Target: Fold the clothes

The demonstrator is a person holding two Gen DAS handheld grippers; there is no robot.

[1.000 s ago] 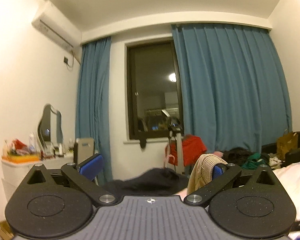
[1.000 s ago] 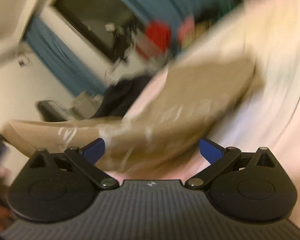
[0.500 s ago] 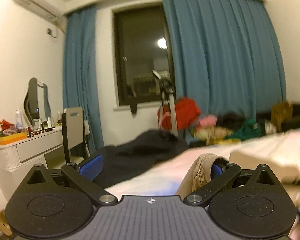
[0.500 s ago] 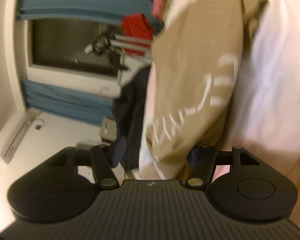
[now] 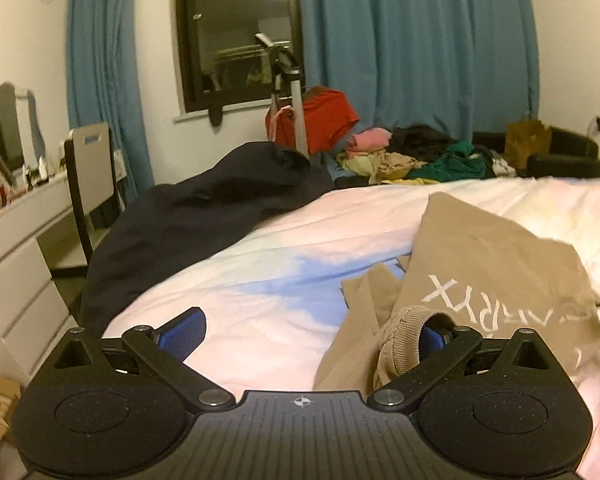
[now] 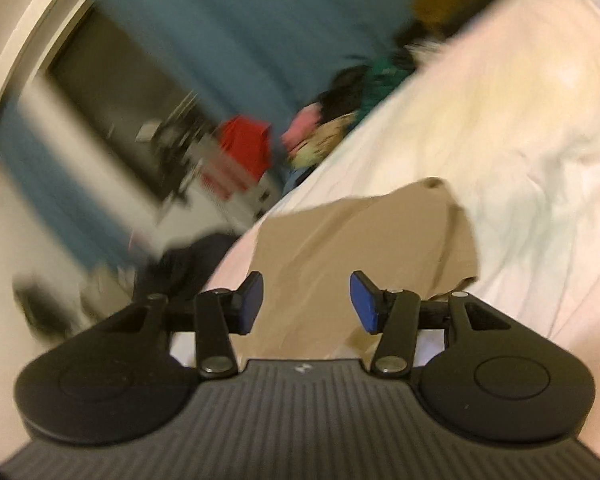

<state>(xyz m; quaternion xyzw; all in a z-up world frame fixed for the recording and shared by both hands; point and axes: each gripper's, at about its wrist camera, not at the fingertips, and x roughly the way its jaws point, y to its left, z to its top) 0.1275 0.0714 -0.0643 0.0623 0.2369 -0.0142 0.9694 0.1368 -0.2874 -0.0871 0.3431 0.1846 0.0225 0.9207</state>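
A tan sweatshirt (image 5: 488,264) with white lettering lies crumpled on the bed (image 5: 284,264). My left gripper (image 5: 304,334) is wide open; the sweatshirt's ribbed cuff (image 5: 400,340) drapes over its right finger, not pinched. In the blurred right wrist view the sweatshirt (image 6: 360,236) lies on the sheet just ahead of my right gripper (image 6: 304,300), which is open with nothing between its blue pads (image 6: 362,300).
A dark garment (image 5: 196,216) is heaped at the bed's far left edge. A pile of clothes (image 5: 412,156) and a red garment on a stand (image 5: 316,116) sit by the blue curtains. A white dresser (image 5: 16,248) and chair (image 5: 88,168) stand at left.
My left gripper has tilted down from the window to the bed, cuff still on its right finger. My right gripper has let go of the sweatshirt, which now lies on the bed.
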